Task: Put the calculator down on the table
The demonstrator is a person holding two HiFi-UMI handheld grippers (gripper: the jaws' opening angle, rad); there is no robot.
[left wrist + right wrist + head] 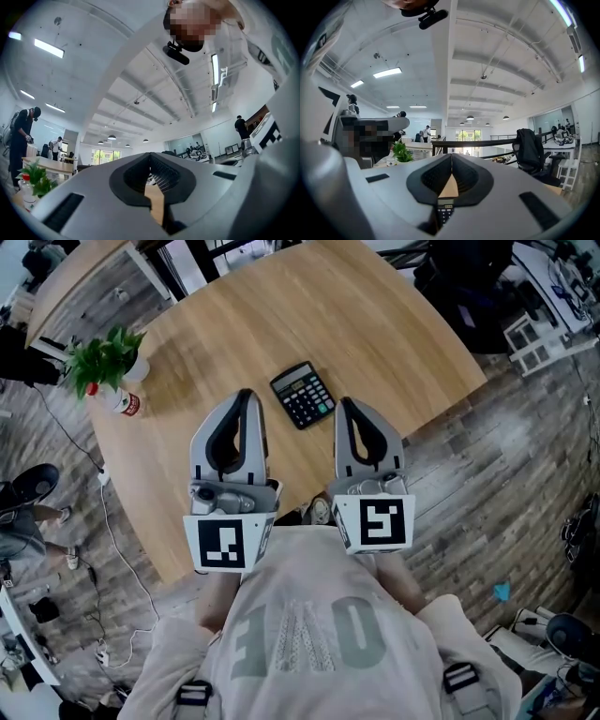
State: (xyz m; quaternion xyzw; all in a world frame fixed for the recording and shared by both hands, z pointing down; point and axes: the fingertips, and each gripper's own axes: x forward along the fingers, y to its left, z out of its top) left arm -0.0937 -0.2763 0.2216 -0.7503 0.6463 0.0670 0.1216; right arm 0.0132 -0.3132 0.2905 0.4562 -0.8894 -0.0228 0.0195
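Note:
A black calculator (303,394) lies flat on the round wooden table (394,343), keys up, with nothing holding it. My left gripper (246,395) is lifted close to my chest, just left of the calculator, its jaws shut and empty. My right gripper (347,404) is raised beside it, just right of the calculator, also shut with nothing in it. In the right gripper view the calculator (445,212) shows through the small gap below the closed tips of the right gripper (451,155). The left gripper view shows the left gripper (150,154) closed, with only bare wood behind the gap.
A small potted plant (105,357) and a bottle with a red label (122,401) stand at the table's left edge. The near table edge (291,512) runs just below the grippers. A dark chair (529,150) stands to the right, and people stand far off.

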